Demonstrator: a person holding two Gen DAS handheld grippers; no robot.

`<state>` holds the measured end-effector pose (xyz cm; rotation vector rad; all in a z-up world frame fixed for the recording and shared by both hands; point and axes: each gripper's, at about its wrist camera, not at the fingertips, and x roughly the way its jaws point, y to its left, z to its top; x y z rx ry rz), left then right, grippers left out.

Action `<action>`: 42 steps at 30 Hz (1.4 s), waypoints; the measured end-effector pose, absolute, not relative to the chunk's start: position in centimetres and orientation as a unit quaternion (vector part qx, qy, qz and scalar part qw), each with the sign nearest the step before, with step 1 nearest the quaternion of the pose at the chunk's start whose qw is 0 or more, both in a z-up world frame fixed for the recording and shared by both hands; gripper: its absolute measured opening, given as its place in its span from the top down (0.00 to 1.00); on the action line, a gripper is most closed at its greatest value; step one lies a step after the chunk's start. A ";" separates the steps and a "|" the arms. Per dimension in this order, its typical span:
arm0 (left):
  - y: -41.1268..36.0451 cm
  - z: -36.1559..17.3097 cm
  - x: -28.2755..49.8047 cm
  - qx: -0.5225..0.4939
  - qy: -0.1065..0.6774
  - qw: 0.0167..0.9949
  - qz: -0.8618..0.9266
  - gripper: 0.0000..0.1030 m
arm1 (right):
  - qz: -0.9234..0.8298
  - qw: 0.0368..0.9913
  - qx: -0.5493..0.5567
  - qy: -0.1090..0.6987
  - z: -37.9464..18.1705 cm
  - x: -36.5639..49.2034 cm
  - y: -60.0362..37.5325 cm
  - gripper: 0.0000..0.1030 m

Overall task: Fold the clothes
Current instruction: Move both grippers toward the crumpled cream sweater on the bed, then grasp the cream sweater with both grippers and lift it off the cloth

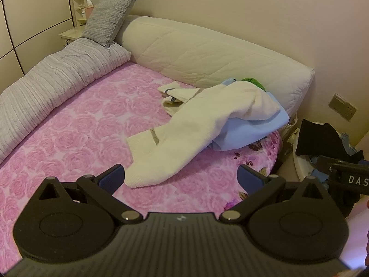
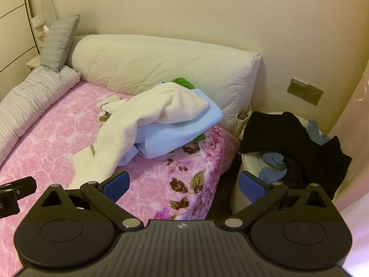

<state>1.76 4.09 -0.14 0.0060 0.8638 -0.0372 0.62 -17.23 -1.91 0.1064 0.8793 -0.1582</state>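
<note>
Left gripper (image 1: 181, 176) spread wide, empty, poised just short of the cream garment (image 1: 184, 124). Right gripper (image 2: 184, 182) likewise parted, empty, over the bed (image 2: 147, 184) corner. Cream garment draped across blue garment (image 2: 170, 136), near the bolster (image 2: 161, 64); presumably awaiting pickup.

Both tongs spread wide & empty: left tongs (image 1: 181, 177) level w/ right tongs (image 2: 184, 182), side by side.
</note>
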 end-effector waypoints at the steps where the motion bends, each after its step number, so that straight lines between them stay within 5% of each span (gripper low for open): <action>1: 4.0 -0.2 1.8 0.004 0.420 0.907 -0.019 0.00 | -0.077 0.900 0.052 0.426 -2.0 0.7 -17.3 0.00; 35: -3.3 -6.5 15.6 -0.005 0.503 0.864 0.005 0.00 | -0.035 0.880 0.054 0.471 -8.0 13.7 -25.6 0.00; 42: -3.6 -8.9 19.6 -0.017 0.518 0.855 0.005 0.01 | 0.009 0.867 0.079 0.492 -10.6 18.0 -27.5 0.16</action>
